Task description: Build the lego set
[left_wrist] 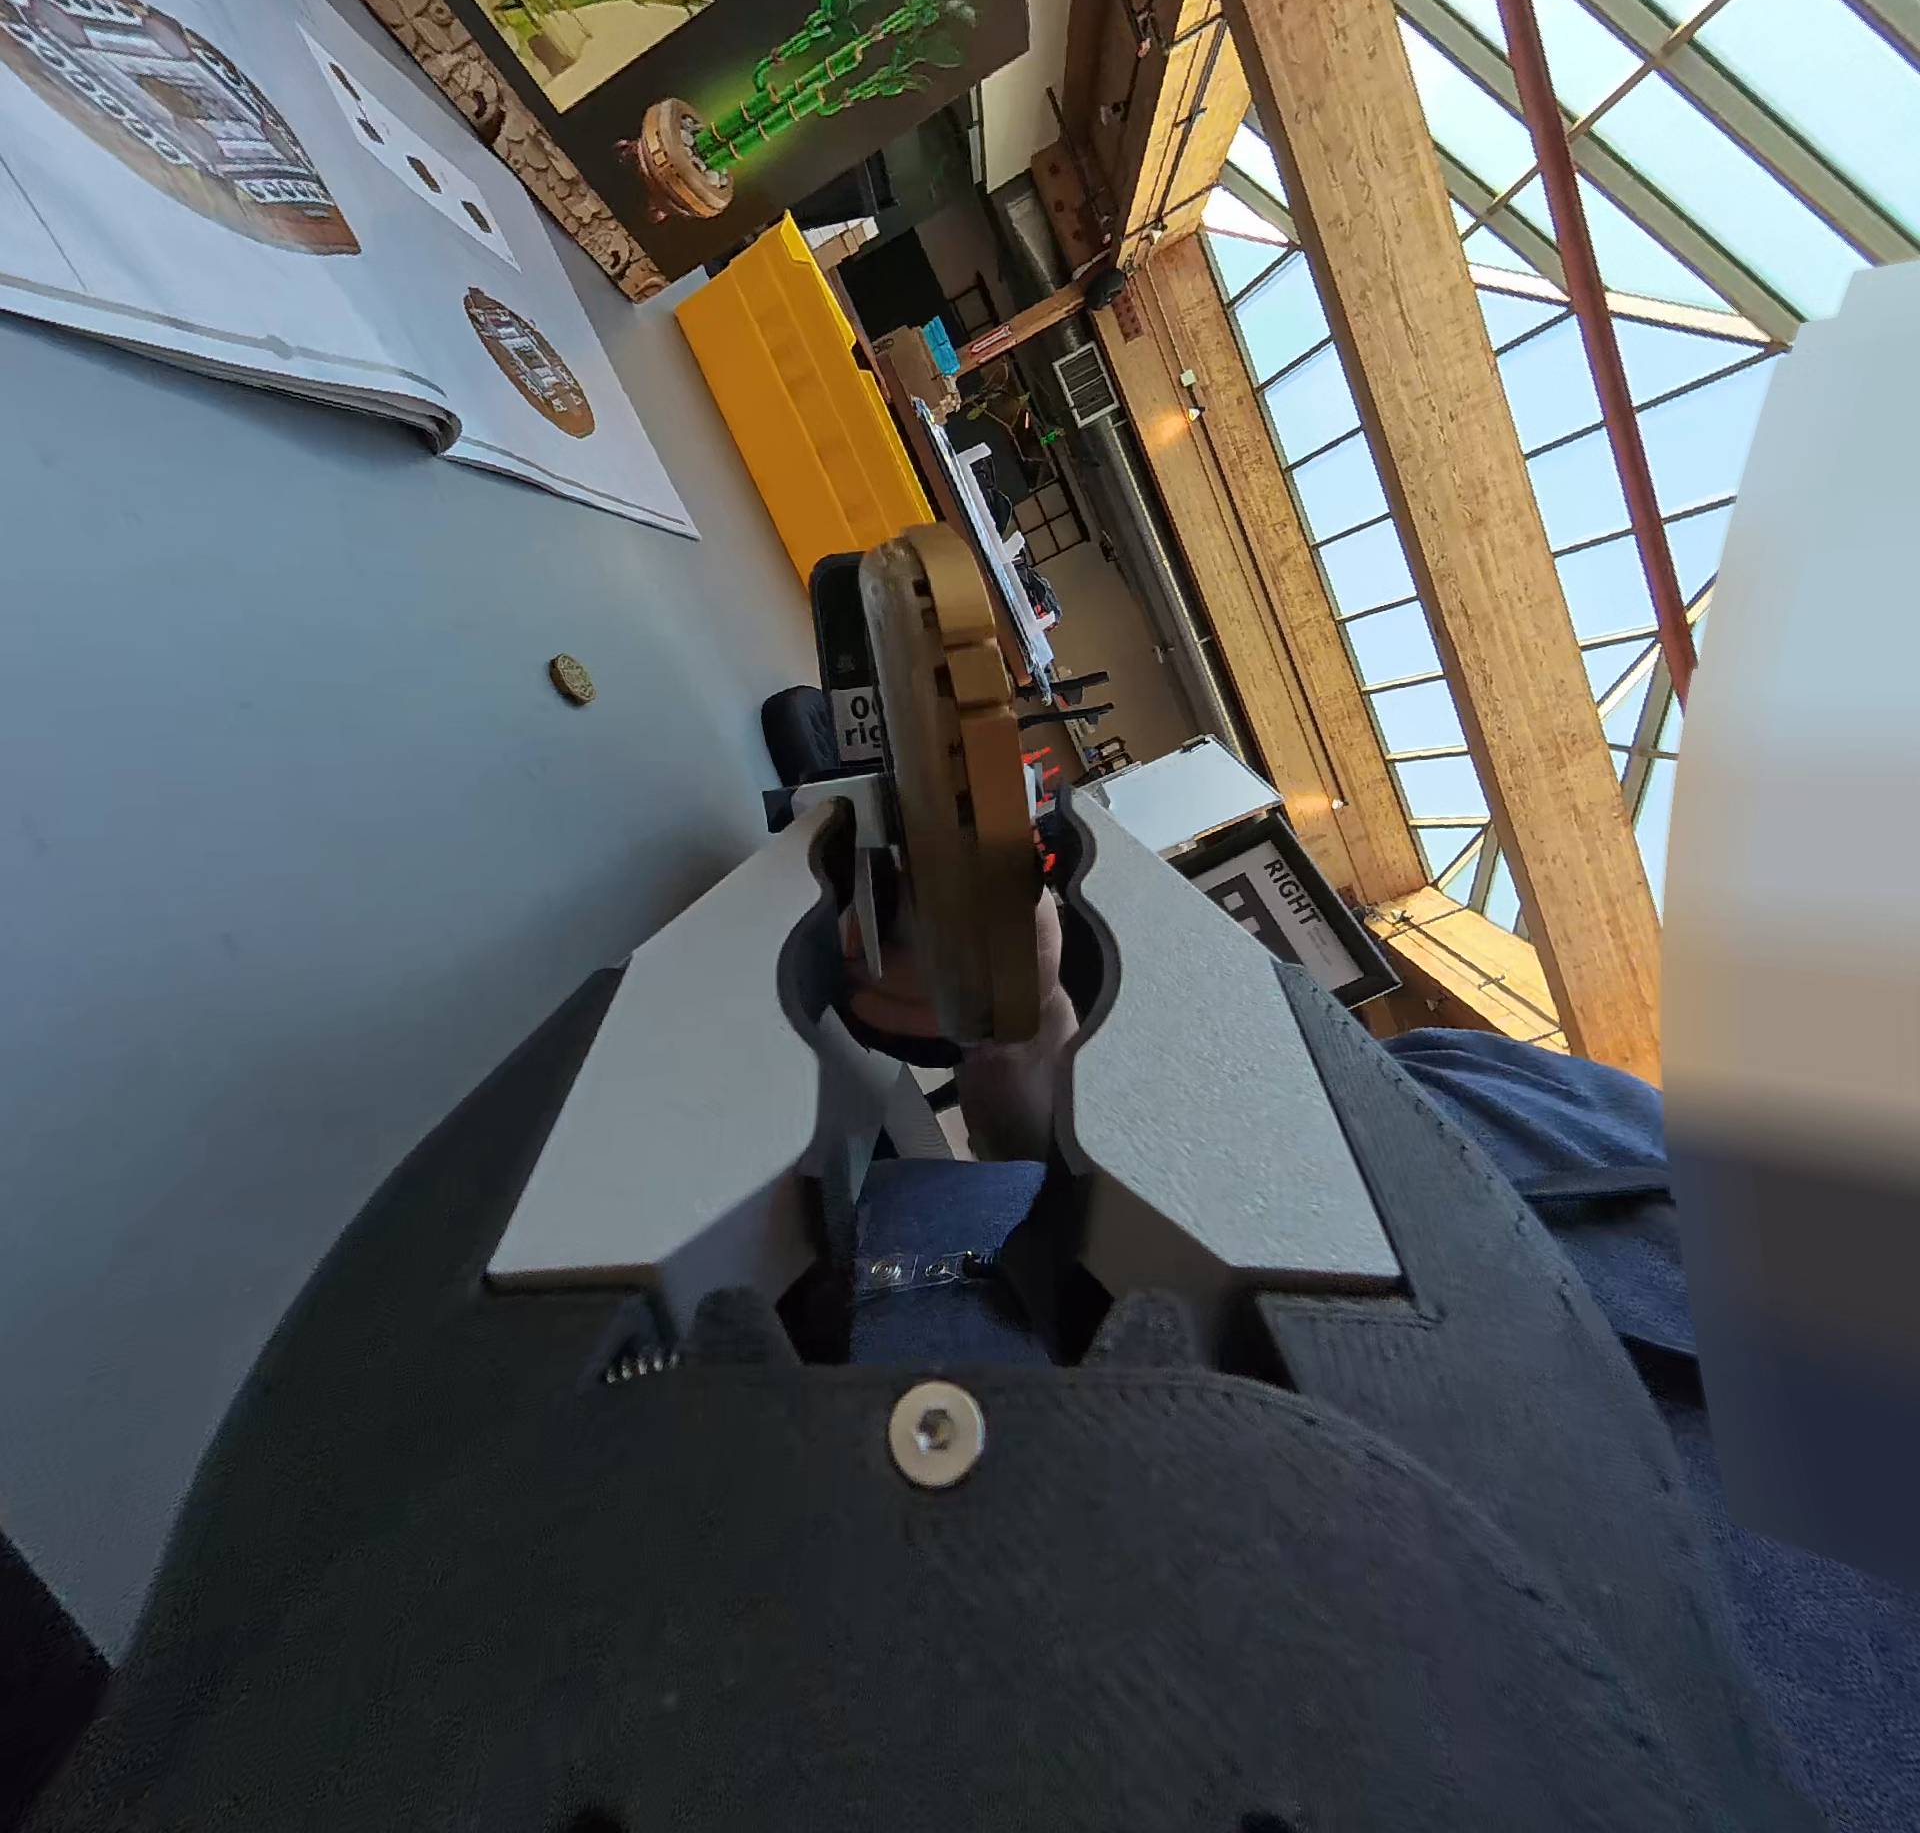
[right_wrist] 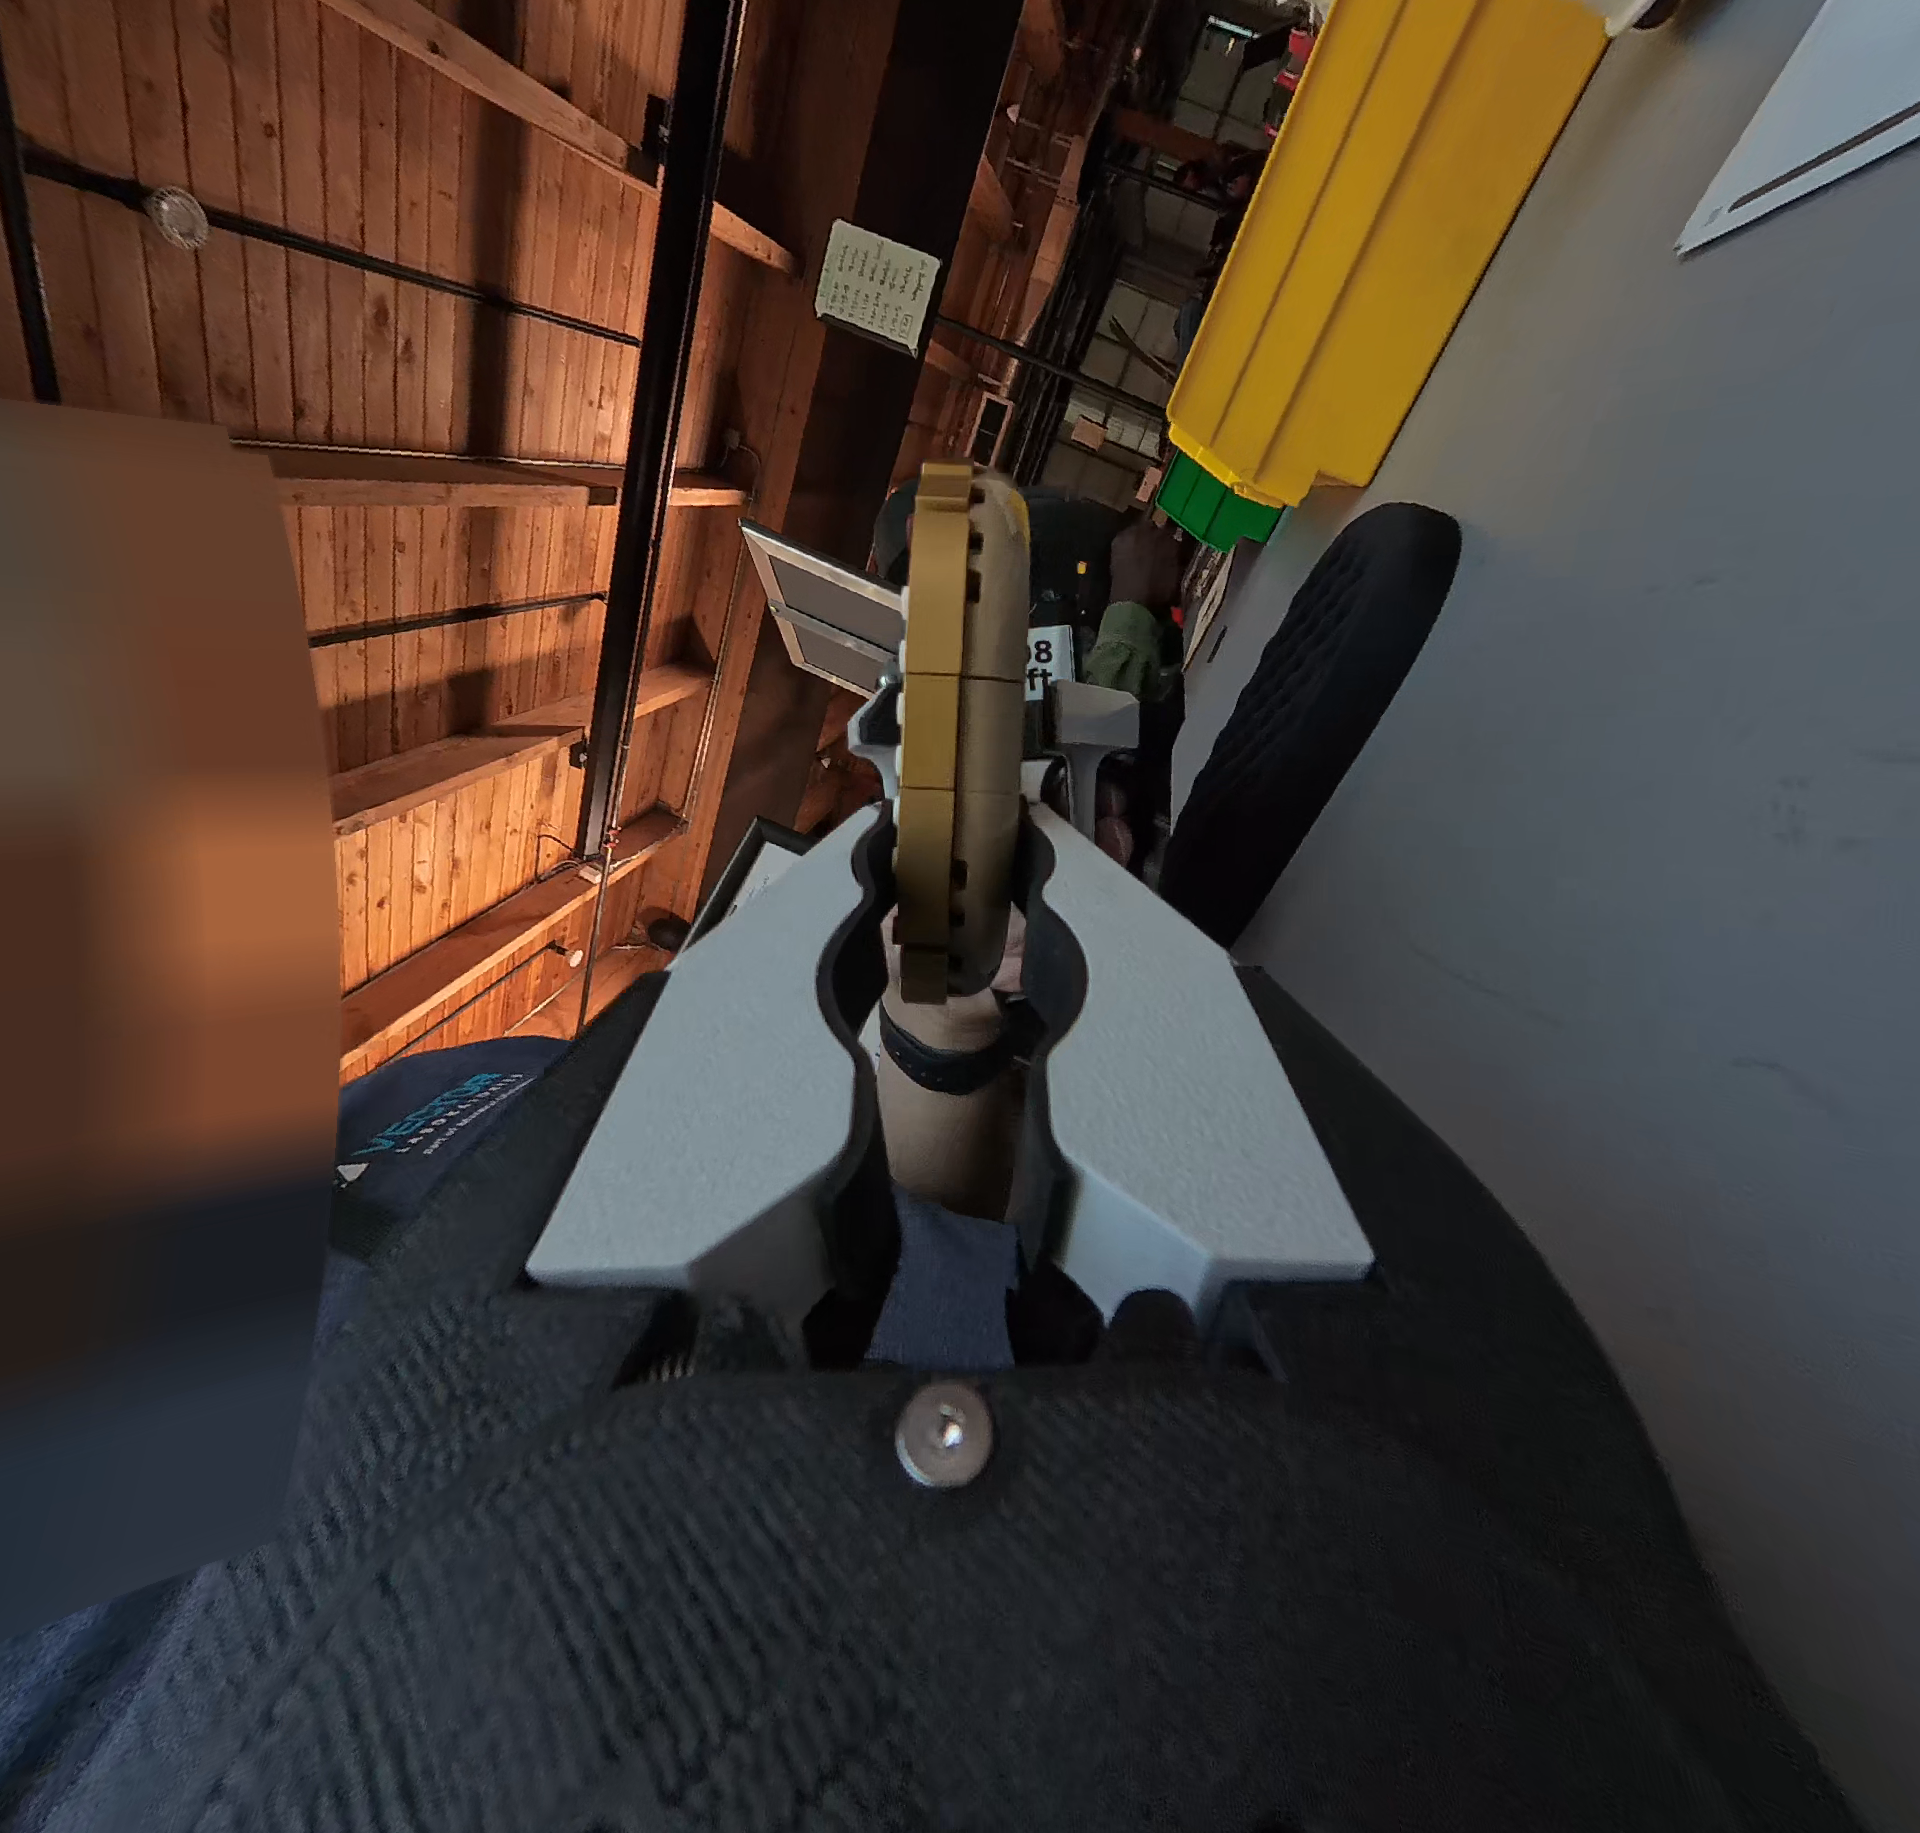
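A gold and tan round lego assembly (left_wrist: 956, 744) is held edge-on above the grey table (left_wrist: 260, 796). My left gripper (left_wrist: 951, 827) is open; the disc stands between its fingers with a gap on each side. My right gripper (right_wrist: 956, 848) is shut on the same assembly (right_wrist: 956, 703), both pads pressed on its flat faces. In the right wrist view the left gripper's fingers (right_wrist: 1096, 713) stand apart from the disc on the far side. In the left wrist view a white finger (left_wrist: 831, 807) of the right gripper shows beside the disc.
An open instruction booklet (left_wrist: 312, 256) and the set's box (left_wrist: 727, 69) lie at the table's far side. A small gold round piece (left_wrist: 574, 679) lies on the table. A yellow bin (right_wrist: 1382, 225) and a green bin (right_wrist: 1216, 505) stand nearby. A black chair back (right_wrist: 1309, 713) is close. My two grippers' fingertips are within a few centimetres of each other.
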`<state>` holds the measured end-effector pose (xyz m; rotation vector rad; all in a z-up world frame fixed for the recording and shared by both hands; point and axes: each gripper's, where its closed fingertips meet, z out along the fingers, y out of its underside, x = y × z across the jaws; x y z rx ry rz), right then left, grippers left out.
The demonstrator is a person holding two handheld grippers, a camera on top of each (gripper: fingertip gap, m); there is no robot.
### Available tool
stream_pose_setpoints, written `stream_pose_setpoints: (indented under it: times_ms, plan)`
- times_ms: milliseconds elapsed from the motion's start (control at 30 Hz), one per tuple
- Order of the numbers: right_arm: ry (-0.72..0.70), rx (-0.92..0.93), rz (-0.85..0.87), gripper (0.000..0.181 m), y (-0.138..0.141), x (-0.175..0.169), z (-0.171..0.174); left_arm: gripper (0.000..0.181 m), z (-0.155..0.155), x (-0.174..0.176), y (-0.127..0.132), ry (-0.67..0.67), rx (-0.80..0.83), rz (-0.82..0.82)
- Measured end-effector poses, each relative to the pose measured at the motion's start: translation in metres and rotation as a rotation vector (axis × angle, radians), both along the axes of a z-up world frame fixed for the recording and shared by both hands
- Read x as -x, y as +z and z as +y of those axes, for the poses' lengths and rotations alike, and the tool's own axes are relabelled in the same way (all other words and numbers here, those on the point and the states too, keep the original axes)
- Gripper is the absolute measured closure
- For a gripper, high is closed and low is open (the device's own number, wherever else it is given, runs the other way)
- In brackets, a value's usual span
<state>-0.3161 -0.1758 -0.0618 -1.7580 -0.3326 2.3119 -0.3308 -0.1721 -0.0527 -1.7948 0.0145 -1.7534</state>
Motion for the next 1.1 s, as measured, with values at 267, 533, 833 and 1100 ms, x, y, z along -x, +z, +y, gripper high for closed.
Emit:
stream_pose_setpoints:
  times_ms: [267,533,833,1100]
  plan:
    - [-0.066,-0.006,0.001,0.162,-0.002,-0.008,0.01,0.15,-0.018,-0.019,-0.012,-0.092,0.0,0.017]
    - [-0.075,0.012,0.008,0.163,-0.004,-0.006,0.01,0.156,-0.022,-0.033,-0.017,-0.121,0.023,-0.008]
    - [-0.08,0.06,0.029,0.163,-0.006,-0.008,0.011,0.157,-0.021,-0.032,-0.018,-0.11,0.029,-0.01]
    - [-0.103,0.101,0.043,0.162,-0.008,-0.011,0.016,0.156,-0.017,-0.022,-0.015,-0.084,0.022,-0.012]
